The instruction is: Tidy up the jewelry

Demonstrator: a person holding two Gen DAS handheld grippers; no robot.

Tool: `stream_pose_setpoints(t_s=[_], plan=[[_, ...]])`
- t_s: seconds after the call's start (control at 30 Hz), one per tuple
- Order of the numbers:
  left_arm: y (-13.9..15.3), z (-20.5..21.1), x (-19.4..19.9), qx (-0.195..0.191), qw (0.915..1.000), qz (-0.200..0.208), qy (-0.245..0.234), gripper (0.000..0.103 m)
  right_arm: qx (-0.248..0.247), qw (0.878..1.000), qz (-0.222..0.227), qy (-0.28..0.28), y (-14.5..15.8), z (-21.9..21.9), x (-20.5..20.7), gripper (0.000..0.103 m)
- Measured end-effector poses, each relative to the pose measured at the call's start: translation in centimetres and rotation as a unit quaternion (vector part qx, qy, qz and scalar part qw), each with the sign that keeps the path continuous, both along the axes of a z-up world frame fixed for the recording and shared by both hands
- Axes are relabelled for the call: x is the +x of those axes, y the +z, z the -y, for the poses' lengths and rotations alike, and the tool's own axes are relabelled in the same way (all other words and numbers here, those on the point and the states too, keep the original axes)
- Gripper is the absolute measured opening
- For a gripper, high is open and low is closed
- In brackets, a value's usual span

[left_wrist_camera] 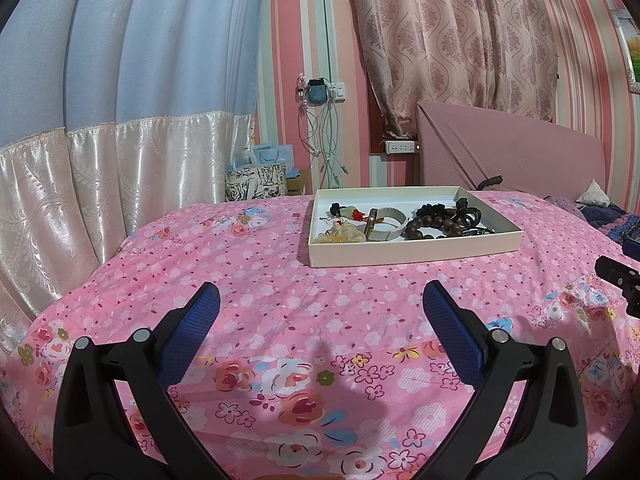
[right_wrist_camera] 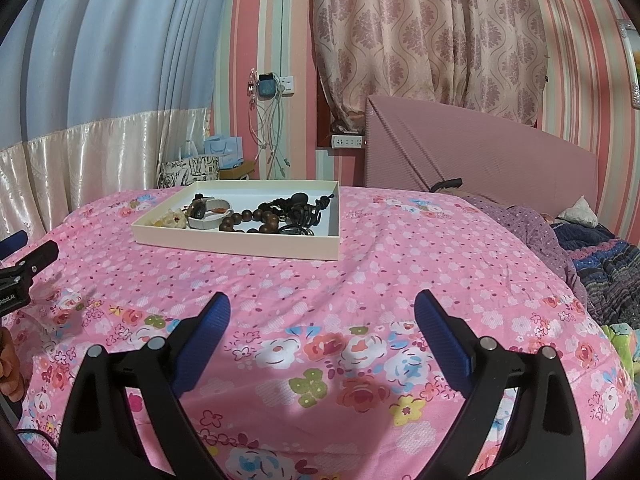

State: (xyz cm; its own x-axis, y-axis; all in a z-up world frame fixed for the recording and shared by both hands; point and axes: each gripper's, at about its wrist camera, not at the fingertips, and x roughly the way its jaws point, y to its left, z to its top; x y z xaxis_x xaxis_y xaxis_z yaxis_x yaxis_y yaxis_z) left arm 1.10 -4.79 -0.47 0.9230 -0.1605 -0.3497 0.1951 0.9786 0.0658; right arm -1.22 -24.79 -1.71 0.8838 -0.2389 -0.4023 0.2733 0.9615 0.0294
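A shallow cream tray (left_wrist_camera: pixel 412 251) sits on the pink floral bedspread, also in the right wrist view (right_wrist_camera: pixel 240 245). In it lie a white bangle (left_wrist_camera: pixel 390 222), dark wooden beads (left_wrist_camera: pixel 434 226), black cords (left_wrist_camera: pixel 470 210), a pale yellow ornament (left_wrist_camera: pixel 340 236) and small charms. The same beads (right_wrist_camera: pixel 256 220) and bangle (right_wrist_camera: pixel 210 216) show in the right wrist view. My left gripper (left_wrist_camera: pixel 322 298) is open and empty, short of the tray. My right gripper (right_wrist_camera: pixel 322 306) is open and empty, also short of the tray.
The pink headboard (left_wrist_camera: pixel 512 156) stands behind the bed. Dark blankets (right_wrist_camera: pixel 608 264) and a white pouch (right_wrist_camera: pixel 580 212) lie at the right. Bags (left_wrist_camera: pixel 256 180) and hanging cables (left_wrist_camera: pixel 324 144) are by the wall. Curtains hang at the left.
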Motion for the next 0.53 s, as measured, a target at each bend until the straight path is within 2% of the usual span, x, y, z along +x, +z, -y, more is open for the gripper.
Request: stream_pose_setpoints(t_s=[0.53], plan=[[-0.13, 0.00, 0.23, -0.002, 1.0000, 0.001, 0.000, 0.100, 0.001, 1.000, 0.000, 0.000, -0.04, 0.09, -0.07, 0.093]])
